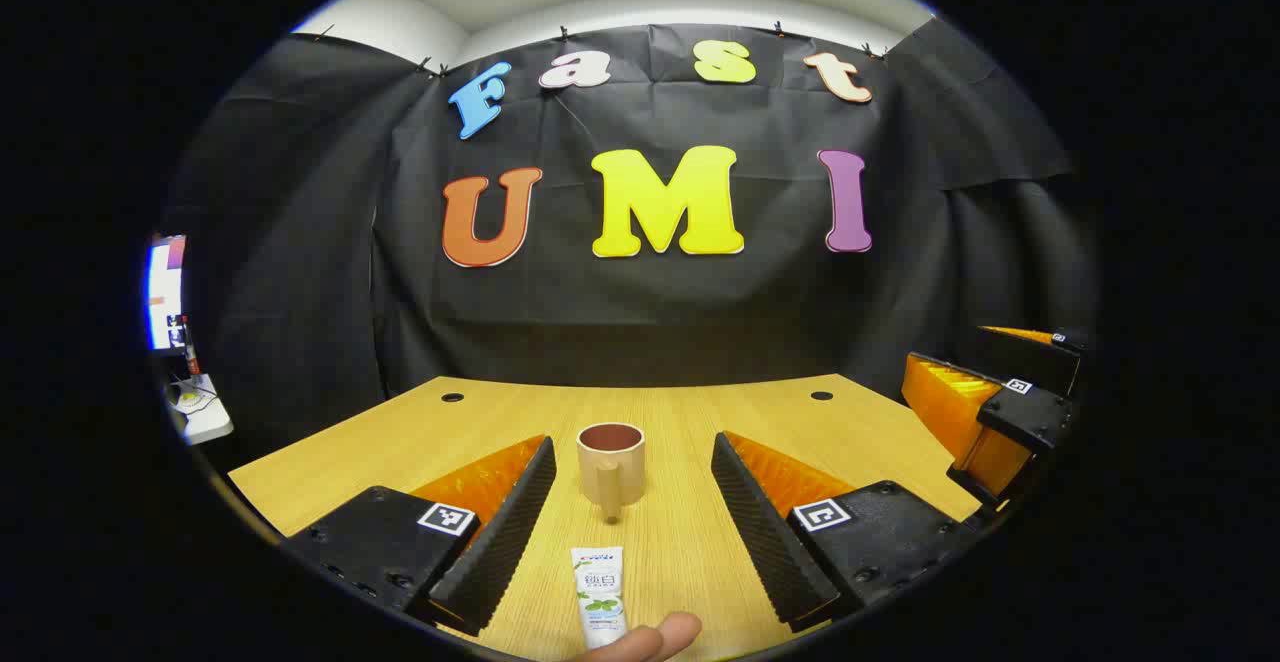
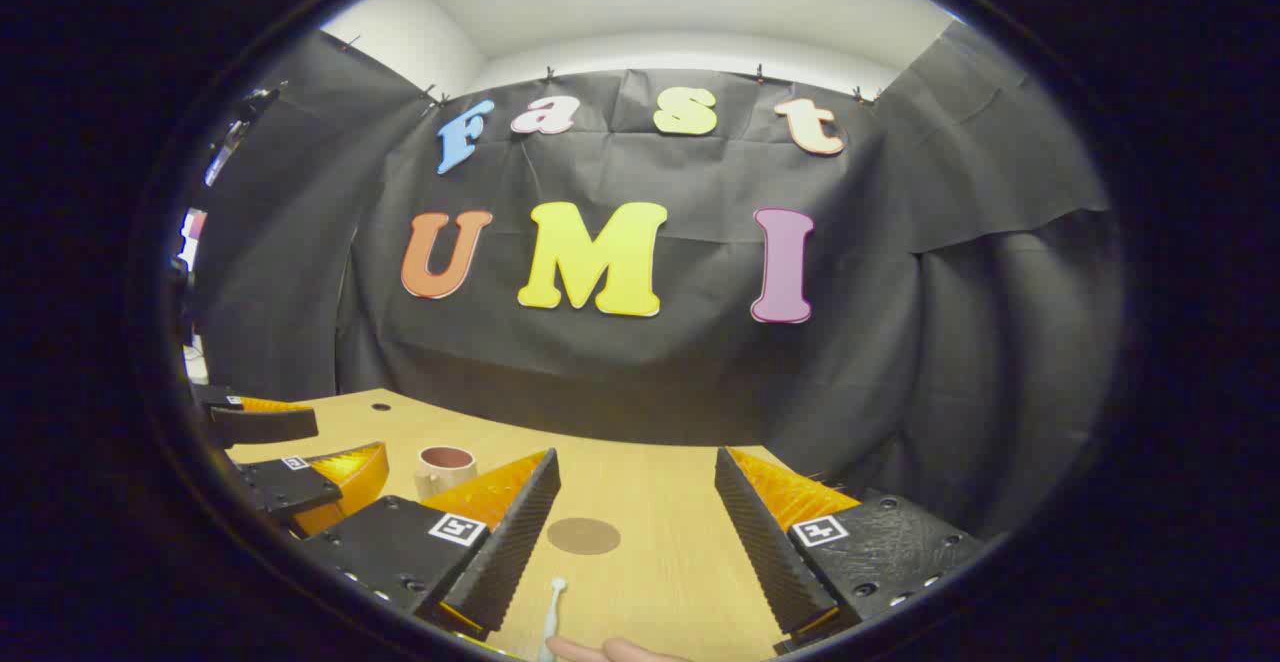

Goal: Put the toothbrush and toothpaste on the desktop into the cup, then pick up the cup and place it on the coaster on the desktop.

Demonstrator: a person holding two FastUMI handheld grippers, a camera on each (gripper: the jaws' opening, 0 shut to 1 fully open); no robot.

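— Toothpaste (image 1: 598, 592), where does it lie? And is the print on it readable?

— Flat on the wooden desk (image 1: 860, 432), at the near edge in the left gripper view, cap end toward the camera, a fingertip (image 1: 655, 637) just beside its near end. The white tube carries a logo, large characters and a green leaf picture; the lettering is too small to make out.

— The left gripper (image 1: 633, 517)?

— Fingers spread wide, gripping nothing. The tube sits between them, touching neither.

— The toothbrush (image 2: 551, 614)?

— A pale one in the right gripper view, lying on the desk near the bottom edge, head pointing away, with a fingertip (image 2: 610, 650) at its near end. The right gripper (image 2: 637, 532) hangs over it, fingers wide apart and empty. Each gripper bears small square black-and-white markers.

— And beyond?

— The round brown coaster (image 2: 583, 535) lies flat past the toothbrush, between the right gripper's fingers. The tan cup (image 1: 610, 465) stands upright mid-desk, handle toward the left gripper's camera, its dark inside holding nothing visible. In the right gripper view it stands well left of the coaster, apart from it. Behind hangs the black cloth wall (image 1: 640, 312).
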